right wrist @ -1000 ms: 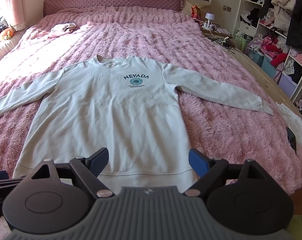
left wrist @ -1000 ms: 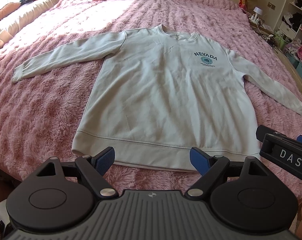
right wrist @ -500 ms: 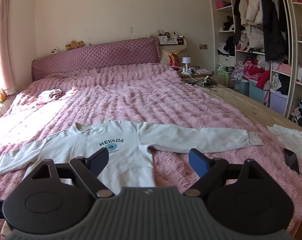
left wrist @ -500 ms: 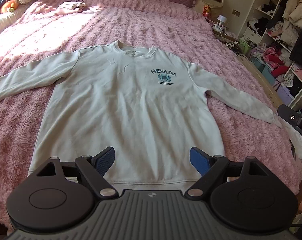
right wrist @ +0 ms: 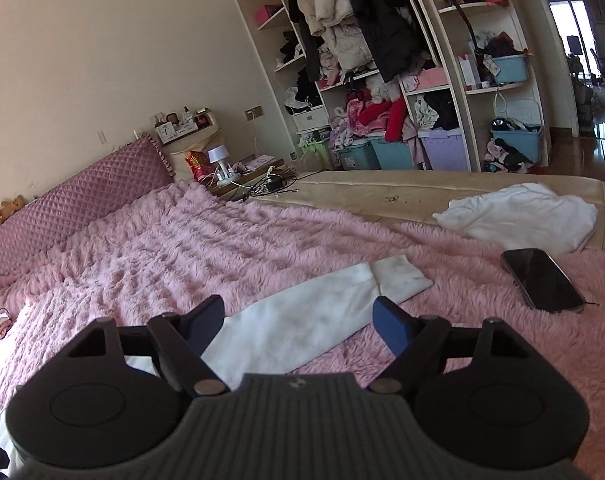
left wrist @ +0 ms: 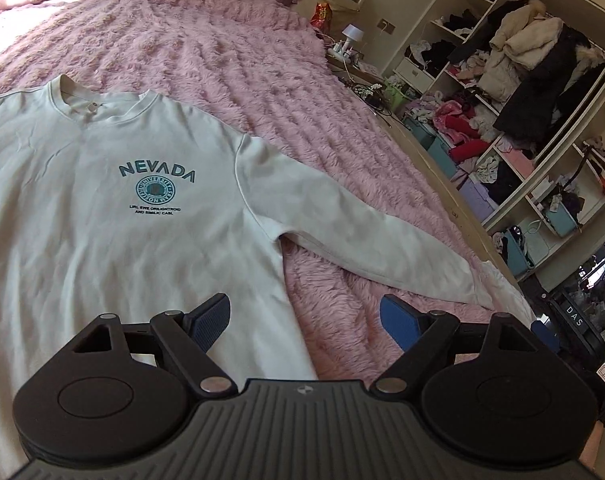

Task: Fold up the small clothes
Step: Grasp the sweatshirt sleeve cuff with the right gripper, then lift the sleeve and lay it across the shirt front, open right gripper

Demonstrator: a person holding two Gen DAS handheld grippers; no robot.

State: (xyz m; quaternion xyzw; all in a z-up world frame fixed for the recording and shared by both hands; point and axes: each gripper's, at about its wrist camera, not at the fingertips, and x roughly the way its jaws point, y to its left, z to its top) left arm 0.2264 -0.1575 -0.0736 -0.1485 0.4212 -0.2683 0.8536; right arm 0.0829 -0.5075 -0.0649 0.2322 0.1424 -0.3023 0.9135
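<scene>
A white sweatshirt point(left wrist: 114, 216) with "NEVADA" printed on the chest lies flat, front up, on a fluffy pink blanket point(left wrist: 262, 76) that covers the bed. Its one sleeve point(left wrist: 366, 248) stretches out to the side toward the bed's edge, the cuff point(right wrist: 402, 278) resting on the pink pile. The left claw point(left wrist: 304, 322) hangs above the sweatshirt's side seam below the armpit, jaws wide apart and holding nothing; 1 blue pad point(left wrist: 212, 320) sits over the white cloth and the other over the blanket. The right claw point(right wrist: 298, 322) hovers over the sleeve near the cuff; its jaws are wide but closing, the sleeve lies in line between them below, and the pads do not press on it. In the left wrist view the right claw's body shows at the far right edge, marked "DAS". A dark phone point(right wrist: 542, 280) lies on the blanket just beyond the cuff, and a crumpled white garment point(right wrist: 518, 216) sits near it at the blanket's edge. Behind the bed stand open shelves point(right wrist: 434, 88) crowded with clothes and bins.
</scene>
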